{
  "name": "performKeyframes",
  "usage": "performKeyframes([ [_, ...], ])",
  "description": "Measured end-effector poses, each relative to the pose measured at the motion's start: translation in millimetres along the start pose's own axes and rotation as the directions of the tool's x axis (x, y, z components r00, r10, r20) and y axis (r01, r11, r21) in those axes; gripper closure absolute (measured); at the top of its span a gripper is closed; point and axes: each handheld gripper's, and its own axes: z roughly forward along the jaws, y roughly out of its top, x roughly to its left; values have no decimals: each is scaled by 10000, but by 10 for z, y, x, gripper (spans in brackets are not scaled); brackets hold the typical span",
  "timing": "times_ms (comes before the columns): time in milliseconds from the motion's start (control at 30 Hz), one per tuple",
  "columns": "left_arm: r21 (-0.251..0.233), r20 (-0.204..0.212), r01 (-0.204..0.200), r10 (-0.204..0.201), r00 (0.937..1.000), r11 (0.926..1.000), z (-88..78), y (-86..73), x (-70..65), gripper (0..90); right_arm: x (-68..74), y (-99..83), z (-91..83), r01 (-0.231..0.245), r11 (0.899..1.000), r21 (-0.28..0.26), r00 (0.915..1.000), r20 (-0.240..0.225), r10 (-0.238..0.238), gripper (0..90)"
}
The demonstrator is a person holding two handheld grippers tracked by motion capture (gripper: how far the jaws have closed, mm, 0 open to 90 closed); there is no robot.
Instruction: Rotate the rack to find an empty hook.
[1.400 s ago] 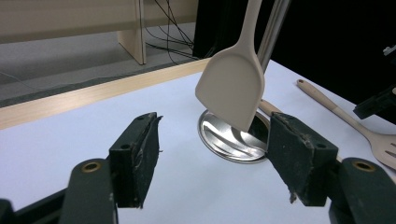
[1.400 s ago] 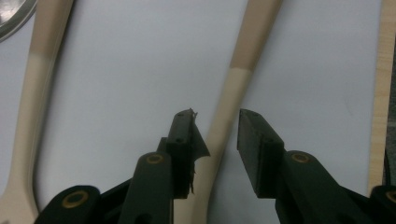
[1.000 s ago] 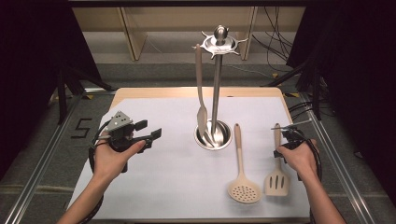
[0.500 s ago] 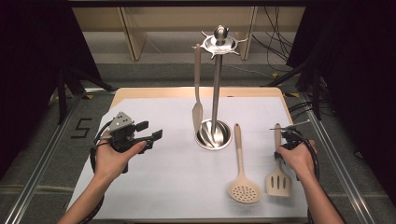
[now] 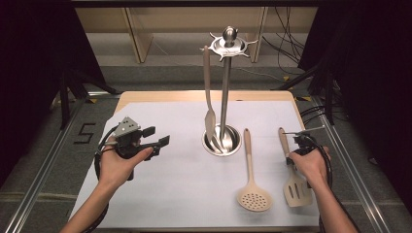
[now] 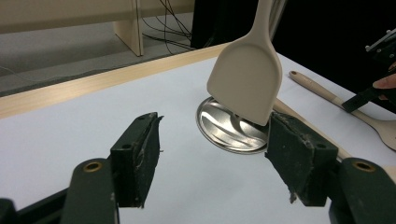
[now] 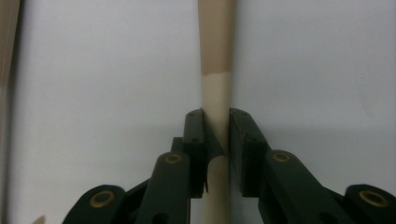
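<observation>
A steel utensil stand [image 5: 225, 92] rises from its round base [image 5: 221, 141] at mid-table, and a beige spatula [image 5: 209, 114] hangs from one hook. A perforated skimmer [image 5: 252, 194] lies right of the base. Farther right lies a slotted turner [image 5: 297, 188]. My right gripper [image 5: 293, 154] points down on its handle. In the right gripper view the jaws have just been closing, and the right gripper [image 7: 215, 114] is shut on the handle [image 7: 215, 93]. My left gripper [image 5: 158, 136] hovers open left of the stand. In the left gripper view the left gripper [image 6: 215, 120] faces the spatula blade [image 6: 245, 79].
White paper [image 5: 170, 194] covers the wooden table [image 5: 160, 96]. Metal rails run along both sides, and cables trail at the right edge [image 5: 311, 114]. The stand's other hooks [image 5: 245, 44] are bare. A wooden shelf frame [image 5: 136, 34] stands behind the table.
The hanging spatula has swayed slightly left and back. Both hands have stayed where they were.
</observation>
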Motion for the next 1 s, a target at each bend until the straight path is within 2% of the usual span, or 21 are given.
performKeyframes([
  [100, 24, -22, -8, 8, 10000, 10000, 1, -5, 3, 341, -27, -13, -9, 78, 10000, -55, 9999, -142, -79, 781],
  [133, 32, -19, -15, 15, 10000, 10000, 2, -6, 3, 342, 8, -18, -13, -376, 9993, -22, 9989, -263, 375, 781],
  [167, 37, -15, -12, 12, 10000, 10000, 3, -7, 1, 342, -23, -23, -27, 118, 9999, -107, 9996, -267, -121, 781],
  [233, 30, 23, -26, 26, 10000, 10000, 4, -8, -3, 345, -5, -40, -52, 133, 9994, -321, 9989, -443, -147, 781],
  [267, 11, 44, -4, 4, 10000, 10000, 5, -10, -7, 346, 38, -54, -80, -301, 9992, -247, 9979, -579, 287, 781],
  [300, -9, 79, 13, -13, 10000, 10000, 5, -11, -12, 351, 35, -73, -131, -63, 9990, -453, 9978, -661, 33, 781],
  [333, -25, 108, 32, -32, 9999, 10000, 6, -12, -16, 351, 35, -73, -131, -63, 9990, -453, 9978, -661, 33, 781],
  [367, -20, 117, 45, -44, 9999, 10000, 6, -12, -18, 353, -6, -76, -152, 614, 9961, -631, 9953, -711, -658, 782],
  [400, -26, 132, 44, -43, 9999, 10000, 10, -13, -21, 353, 46, -93, -178, 71, 9980, -627, 9961, -871, -126, 782],
  [500, -47, 215, 65, -64, 9997, 10000, 22, -17, -34, 356, 44, -138, -269, 617, 9920, -1103, 9938, -853, -712, 782],
  [533, -63, 227, 40, -38, 9997, 10000, 26, -19, -37, 357, 79, -159, -295, 363, 9891, -1426, 9938, -987, -507, 782],
  [567, 19, 214, -13, 13, 9998, 10000, 25, -19, -42, 359, 36, -157, -299, 992, 9806, -1692, 9903, -797, -1140, 782],
  [600, 12, 236, 43, -43, 9997, 10000, 31, -22, -52, 359, 93, -190, -342, 425, 9866, -1577, 9911, -1183, -616, 783],
  [633, 38, 269, -14, 13, 9996, 10000, 35, -23, -54, 360, 54, -199, -347, 936, 9781, -1860, 9868, -1133, -1160, 782],
  [667, 36, 299, 3, -4, 9996, 10000, 43, -27, -59, 360, 12, -198, -346, 1397, 9681, -2078, 9775, -1270, -1684, 783],
  [700, 72, 278, -23, 21, 9996, 10000, 45, -27, -62, 361, 9, -207, -354, 1398, 9655, -2196, 9784, -1191, -1688, 783],
  [733, 73, 285, -15, 13, 9996, 10000, 50, -28, -65, 361, 58, -235, -377, 862, 9741, -2089, 9837, -1368, -1164, 783],
  [767, 13, 349, 29, -29, 9994, 10000, 59, -32, -68, 361, 25, -236, -387, 1313, 9645, -2291, 9722, -1606, -1705, 783],
  [933, 84, 326, -49, 46, 9995, 10000, 62, -35, -70, 362, 11, -272, -410, 1644, 9429, -2897, 9715, -1181, -2056, 783],
  [967, 103, 336, -93, 90, 9994, 9999, 65, -37, -67, 363, 10, -281, -420, 1866, 9327, -3087, 9692, -974, -2261, 783],
  [1000, 121, 331, -39, 35, 9994, 9999, 68, -41, -72, 363, -7, -287, -417, 2353, 9105, -3401, 9601, -640, -2721, 783],
])
